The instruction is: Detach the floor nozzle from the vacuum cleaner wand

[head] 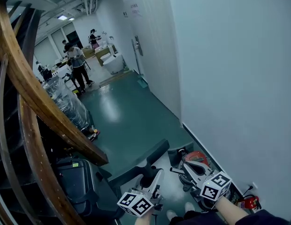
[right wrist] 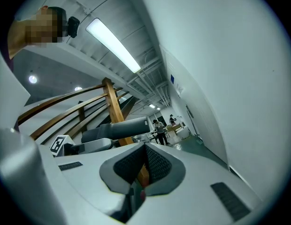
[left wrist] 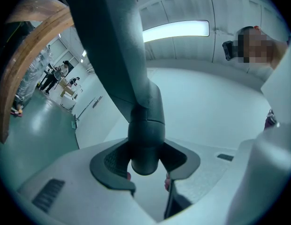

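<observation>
The nozzle (head: 141, 161) is off the floor (head: 126, 121), held in my left claw (head: 152, 184) by its neck. The wide head lies crosswise beyond the claw. In the left gripper view the neck (left wrist: 145, 125) stands between the two pads, which press on it from both sides. The jaws are set wide because the neck is thick.

The grip sits on the neck, just short of its end. That is the narrow, round part, and a hold there controls the whole head. The neck's rounded end is bare, with no wand in it. Judged from this, the nozzle is already separated from the wand.

My right claw (head: 188, 167) is pressed together with nothing in it. In the right gripper view the pads (right wrist: 152, 165) meet, and only a wooden post shows beyond them. It hangs just beside the left claw. I judge that its part of the pull is over.

The vacuum (head: 198, 157), red on top, lies on the floor below the right claw, close against the wall (head: 239, 78). I cannot pick out the wand with certainty among its grey parts. A wooden rail (head: 37, 102) curves along the left side, well apart from the work.
</observation>
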{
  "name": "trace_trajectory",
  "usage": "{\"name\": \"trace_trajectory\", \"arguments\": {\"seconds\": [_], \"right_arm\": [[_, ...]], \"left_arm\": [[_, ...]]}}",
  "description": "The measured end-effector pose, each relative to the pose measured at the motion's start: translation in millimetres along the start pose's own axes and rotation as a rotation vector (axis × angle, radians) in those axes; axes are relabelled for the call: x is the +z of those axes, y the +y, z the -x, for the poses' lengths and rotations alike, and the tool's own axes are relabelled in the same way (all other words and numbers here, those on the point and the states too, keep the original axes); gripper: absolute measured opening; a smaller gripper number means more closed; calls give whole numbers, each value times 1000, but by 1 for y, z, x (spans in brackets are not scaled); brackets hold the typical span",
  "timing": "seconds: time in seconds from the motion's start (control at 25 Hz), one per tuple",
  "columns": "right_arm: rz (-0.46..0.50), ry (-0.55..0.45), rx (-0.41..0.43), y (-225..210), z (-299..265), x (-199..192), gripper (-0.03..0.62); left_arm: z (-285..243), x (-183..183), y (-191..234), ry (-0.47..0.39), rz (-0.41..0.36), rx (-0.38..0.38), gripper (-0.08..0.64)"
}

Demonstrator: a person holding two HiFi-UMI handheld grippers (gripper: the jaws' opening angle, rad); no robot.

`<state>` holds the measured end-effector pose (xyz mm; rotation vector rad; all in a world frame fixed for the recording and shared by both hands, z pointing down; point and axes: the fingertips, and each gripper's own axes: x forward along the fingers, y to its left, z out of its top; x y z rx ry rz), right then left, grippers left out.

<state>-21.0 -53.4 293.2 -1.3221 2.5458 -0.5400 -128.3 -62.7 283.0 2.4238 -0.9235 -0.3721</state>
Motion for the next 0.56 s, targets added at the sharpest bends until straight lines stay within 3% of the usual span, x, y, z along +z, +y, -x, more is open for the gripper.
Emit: {"name": "trace_trajectory", "arguments": {"seconds": [0.56], "right_arm": [[5,15,-6,14,-3,-16,17]], "left_arm": [[17,-8,6,18,3,-10,178]]}}
